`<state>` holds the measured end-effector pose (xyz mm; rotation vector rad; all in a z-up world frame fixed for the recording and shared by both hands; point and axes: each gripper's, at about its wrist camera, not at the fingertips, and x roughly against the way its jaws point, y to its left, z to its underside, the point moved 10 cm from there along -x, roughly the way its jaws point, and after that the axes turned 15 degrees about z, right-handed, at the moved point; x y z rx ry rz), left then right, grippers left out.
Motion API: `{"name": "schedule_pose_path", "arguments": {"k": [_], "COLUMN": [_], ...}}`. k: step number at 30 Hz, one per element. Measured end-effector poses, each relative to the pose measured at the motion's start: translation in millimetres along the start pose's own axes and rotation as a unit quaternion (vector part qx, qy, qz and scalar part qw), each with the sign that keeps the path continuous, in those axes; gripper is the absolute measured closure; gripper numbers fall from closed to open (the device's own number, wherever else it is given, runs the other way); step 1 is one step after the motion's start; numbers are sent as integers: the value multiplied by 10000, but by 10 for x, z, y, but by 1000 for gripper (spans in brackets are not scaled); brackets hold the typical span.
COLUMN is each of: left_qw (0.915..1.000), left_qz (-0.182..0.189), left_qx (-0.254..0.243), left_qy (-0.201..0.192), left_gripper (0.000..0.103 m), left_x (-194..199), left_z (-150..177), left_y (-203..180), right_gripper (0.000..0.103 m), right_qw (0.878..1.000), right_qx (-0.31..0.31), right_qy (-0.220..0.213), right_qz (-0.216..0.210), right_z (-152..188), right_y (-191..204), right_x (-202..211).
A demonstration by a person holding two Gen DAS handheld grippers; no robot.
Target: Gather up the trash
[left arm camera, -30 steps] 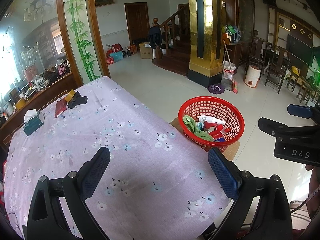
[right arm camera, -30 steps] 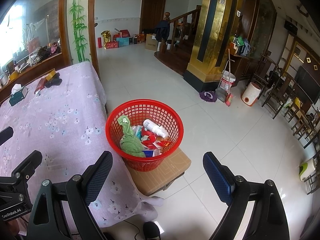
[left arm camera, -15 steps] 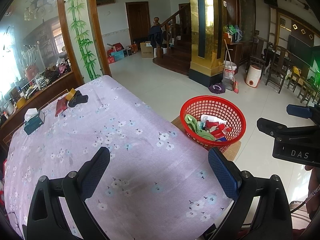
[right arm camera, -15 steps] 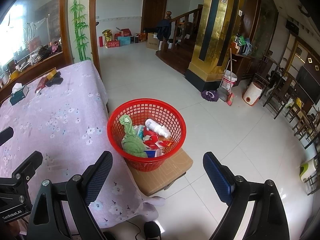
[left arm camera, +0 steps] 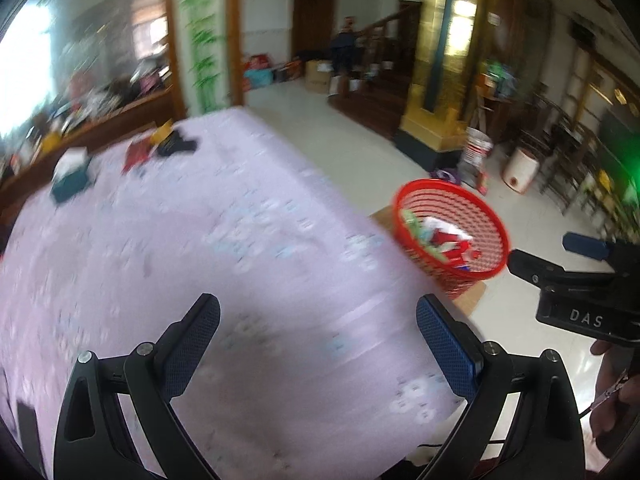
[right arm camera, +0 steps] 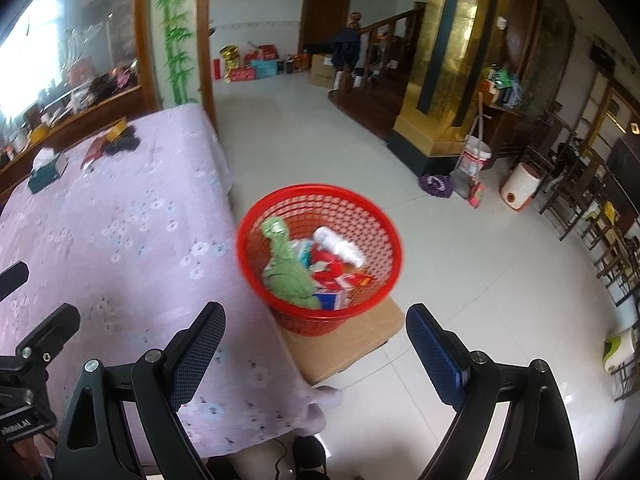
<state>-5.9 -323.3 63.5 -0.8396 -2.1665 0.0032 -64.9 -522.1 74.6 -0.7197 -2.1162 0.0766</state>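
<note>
- left gripper: jaws wide, empty, over floral cloth.
- right gripper: jaws wide, empty.
- round red mesh basket on cardboard box beside table; crumpled green rag, white bottle inside.

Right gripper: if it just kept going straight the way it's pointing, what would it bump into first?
Probably the red basket of trash, on the brown stool beside the table. The right gripper is open and empty, and the basket lies just ahead between its fingers; depth is uncertain.
</note>
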Motion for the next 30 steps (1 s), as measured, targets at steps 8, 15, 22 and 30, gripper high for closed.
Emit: {"name": "schedule_pose_path", "arguments": {"k": [8,15,22,30], "left_qw": [9826,9583,9552,9607], "left_qz": [-1232,-1948,-1885,-1784], "left_qx": [1388,2054,2269,2080], "left_qy": [35,395,241,443], "left_gripper": [5,5,5,2], "left_x": [506,834,913,669], "left_z": [718,1490,1638,1478], "left_y": [1491,2543,2980,3031], "right_gripper": [9,9,9,1], "right_qw": [9935,9751,9728,9845], "right_qx": [890,1592,1633,1232], "right_qy": [155,474,530,345], "right_qz": [-693,-1468,-1558,-1201], "right_z": [105,386,456,393], "right_y": [1180,2575,3461,3636], "right_x": [-8,-42,-150,-324]}}
